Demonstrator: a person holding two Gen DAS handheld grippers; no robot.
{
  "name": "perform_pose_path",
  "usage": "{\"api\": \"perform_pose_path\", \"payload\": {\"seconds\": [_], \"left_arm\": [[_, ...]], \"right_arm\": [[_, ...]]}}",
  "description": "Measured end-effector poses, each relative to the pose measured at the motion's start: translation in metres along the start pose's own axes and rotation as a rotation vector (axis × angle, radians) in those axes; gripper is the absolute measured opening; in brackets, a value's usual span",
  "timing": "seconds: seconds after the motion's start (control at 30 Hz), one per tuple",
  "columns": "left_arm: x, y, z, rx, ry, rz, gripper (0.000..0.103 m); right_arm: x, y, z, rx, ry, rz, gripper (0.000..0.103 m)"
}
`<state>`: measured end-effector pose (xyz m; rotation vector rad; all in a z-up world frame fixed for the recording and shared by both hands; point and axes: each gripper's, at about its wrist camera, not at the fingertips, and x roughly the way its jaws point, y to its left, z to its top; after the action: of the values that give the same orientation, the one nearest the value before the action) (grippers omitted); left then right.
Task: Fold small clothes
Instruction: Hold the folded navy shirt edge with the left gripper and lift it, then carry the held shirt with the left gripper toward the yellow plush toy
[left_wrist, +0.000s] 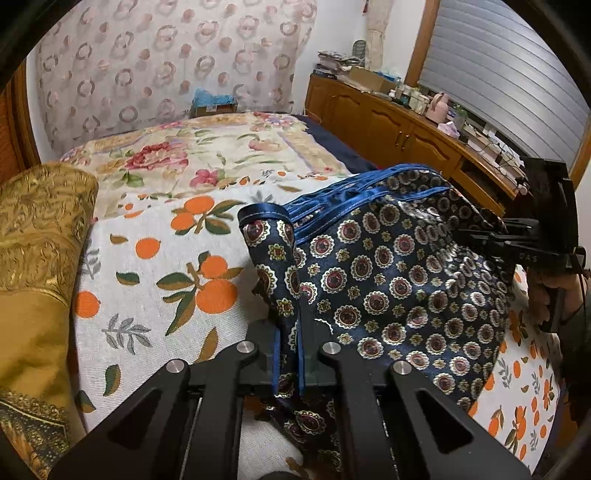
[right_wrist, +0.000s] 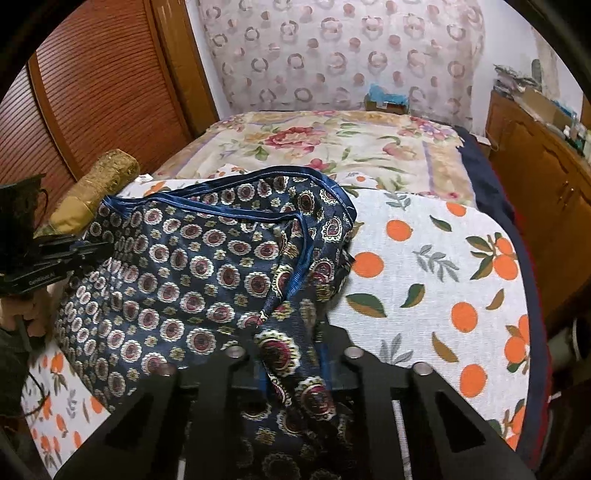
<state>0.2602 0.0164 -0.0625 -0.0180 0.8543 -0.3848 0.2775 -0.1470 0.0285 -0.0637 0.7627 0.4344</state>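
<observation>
A small navy garment (left_wrist: 399, 280) with round medallion print and shiny blue trim hangs stretched between my two grippers above the bed. My left gripper (left_wrist: 290, 354) is shut on one bunched corner of it. The right gripper (left_wrist: 487, 236) shows at the right of the left wrist view, shut on the far corner. In the right wrist view my right gripper (right_wrist: 291, 362) is shut on a gathered fold of the garment (right_wrist: 192, 273). The left gripper (right_wrist: 74, 247) holds the far corner at the left.
The bed carries a white cloth with orange fruit print (left_wrist: 155, 280), which also shows in the right wrist view (right_wrist: 424, 288), and a floral blanket (left_wrist: 207, 155) behind. A gold pillow (left_wrist: 37, 236) lies at the left. A wooden cabinet (left_wrist: 399, 129) with clutter runs along the right.
</observation>
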Motion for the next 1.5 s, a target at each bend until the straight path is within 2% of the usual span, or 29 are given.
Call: {"api": "perform_pose_path", "payload": {"seconds": [0.37,0.53,0.77,1.0,1.17,1.37,1.5], "left_arm": [[-0.080,-0.026,0.006,0.018,-0.174,-0.050,0.007],[-0.119,-0.027,0.004,0.021,-0.256,-0.021,0.007],[-0.161,-0.004,-0.005,-0.026,-0.346,0.057,0.007],[-0.198,0.038,-0.021,-0.117,-0.426,0.143,0.007],[-0.215,0.074,-0.035,-0.212,-0.468,0.172,0.007],[-0.221,0.115,-0.067,-0.314,-0.480,0.242,0.007],[-0.214,0.138,-0.085,-0.382,-0.457,0.243,0.007]], "right_arm": [[-0.050,0.022,-0.004,-0.037,-0.168,-0.058,0.010],[-0.078,0.038,0.001,-0.068,-0.250,-0.054,0.010],[-0.098,0.062,0.014,-0.160,-0.327,-0.014,0.010],[-0.086,0.090,0.050,-0.279,-0.363,0.028,0.010],[-0.063,0.112,0.083,-0.377,-0.379,0.054,0.010],[-0.006,0.136,0.124,-0.495,-0.363,0.099,0.010],[0.033,0.157,0.143,-0.565,-0.342,0.129,0.009]]}}
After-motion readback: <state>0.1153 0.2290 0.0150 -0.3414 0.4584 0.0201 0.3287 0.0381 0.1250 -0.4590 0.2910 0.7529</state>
